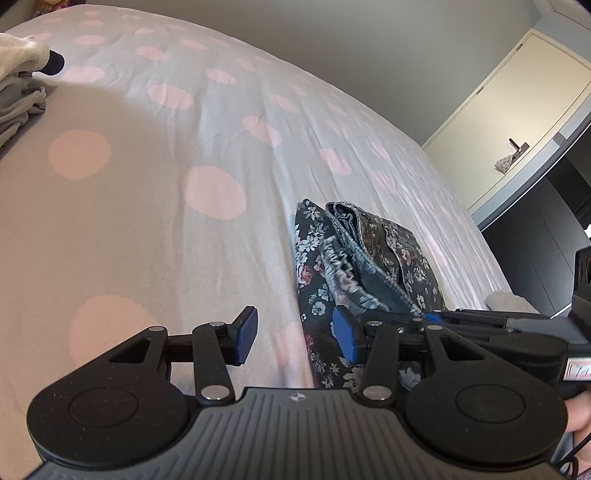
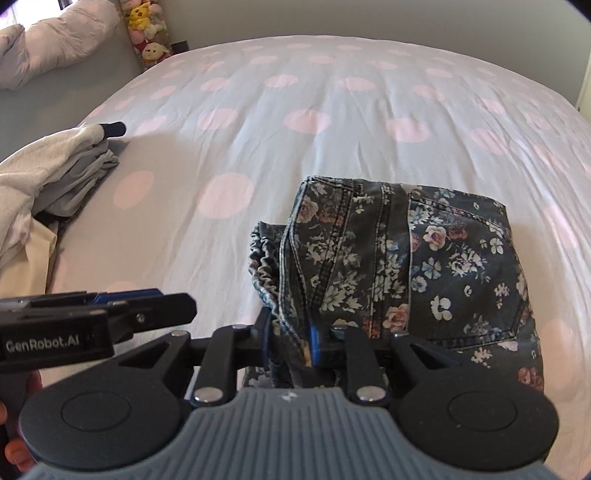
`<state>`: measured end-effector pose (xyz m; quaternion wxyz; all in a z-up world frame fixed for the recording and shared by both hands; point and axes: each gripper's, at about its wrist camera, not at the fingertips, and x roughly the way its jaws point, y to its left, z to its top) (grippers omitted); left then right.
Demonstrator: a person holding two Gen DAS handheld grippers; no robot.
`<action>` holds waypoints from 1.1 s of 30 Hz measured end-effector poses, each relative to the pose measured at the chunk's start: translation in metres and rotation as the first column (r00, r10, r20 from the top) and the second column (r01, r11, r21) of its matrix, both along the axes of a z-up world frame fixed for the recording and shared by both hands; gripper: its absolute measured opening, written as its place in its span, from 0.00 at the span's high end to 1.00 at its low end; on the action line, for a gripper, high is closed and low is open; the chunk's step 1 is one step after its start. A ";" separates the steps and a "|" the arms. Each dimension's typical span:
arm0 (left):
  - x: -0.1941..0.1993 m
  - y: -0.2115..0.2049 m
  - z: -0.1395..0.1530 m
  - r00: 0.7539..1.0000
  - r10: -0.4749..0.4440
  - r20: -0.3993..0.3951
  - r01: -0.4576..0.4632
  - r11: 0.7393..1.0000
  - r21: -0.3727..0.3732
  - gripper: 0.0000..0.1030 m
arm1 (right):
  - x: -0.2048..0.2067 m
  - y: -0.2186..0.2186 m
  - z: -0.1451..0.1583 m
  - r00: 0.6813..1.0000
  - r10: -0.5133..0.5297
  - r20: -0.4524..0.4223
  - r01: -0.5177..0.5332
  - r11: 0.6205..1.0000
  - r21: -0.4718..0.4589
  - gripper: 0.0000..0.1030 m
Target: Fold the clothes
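Folded dark floral jeans (image 2: 424, 258) lie on the bed with the pink-dotted sheet (image 2: 314, 122). My right gripper (image 2: 290, 336) is shut on the jeans' near edge, by the elastic waistband. In the left wrist view the jeans (image 1: 362, 258) lie to the right of centre. My left gripper (image 1: 295, 334) is open and empty, low over the sheet (image 1: 147, 203) at the jeans' left edge; its right pad (image 1: 345, 336) is over the fabric. The left gripper also shows in the right wrist view (image 2: 110, 306) at the left.
A pile of white and grey clothes (image 2: 48, 184) lies at the bed's left side, also in the left wrist view (image 1: 18, 81). Plush toys (image 2: 147, 29) and a pillow (image 2: 51, 48) are at the far left. A cream door (image 1: 517, 103) stands to the right.
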<state>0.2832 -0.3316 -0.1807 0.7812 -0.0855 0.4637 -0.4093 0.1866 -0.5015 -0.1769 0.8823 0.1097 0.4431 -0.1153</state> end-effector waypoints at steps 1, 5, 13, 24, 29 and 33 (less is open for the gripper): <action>-0.001 -0.001 0.000 1.000 -0.005 0.001 0.005 1.000 -0.002 0.58 | -0.002 0.002 0.003 1.000 0.013 0.006 -0.013 1.000 -0.009 0.72; -0.003 -0.006 0.003 1.000 -0.020 0.008 0.020 1.000 -0.011 0.58 | -0.016 0.011 0.021 0.997 0.048 0.059 -0.045 0.998 -0.044 0.59; -0.005 -0.009 0.009 1.000 -0.027 -0.012 0.026 0.997 -0.074 0.58 | -0.067 0.012 0.030 0.991 0.002 0.133 0.008 0.997 -0.074 0.58; -0.007 -0.027 0.013 0.999 -0.034 -0.029 0.029 0.988 -0.151 0.51 | -0.052 0.006 -0.003 0.988 0.001 0.153 0.005 0.999 -0.039 0.79; -0.012 -0.041 0.000 0.999 -0.040 0.012 0.041 0.999 -0.029 0.51 | -0.043 0.016 -0.031 0.992 0.024 0.126 -0.024 1.000 -0.002 0.79; -0.008 -0.042 -0.014 1.000 -0.019 -0.020 0.019 1.000 0.012 0.44 | -0.043 0.013 -0.045 0.993 0.037 0.116 -0.038 0.999 0.009 0.79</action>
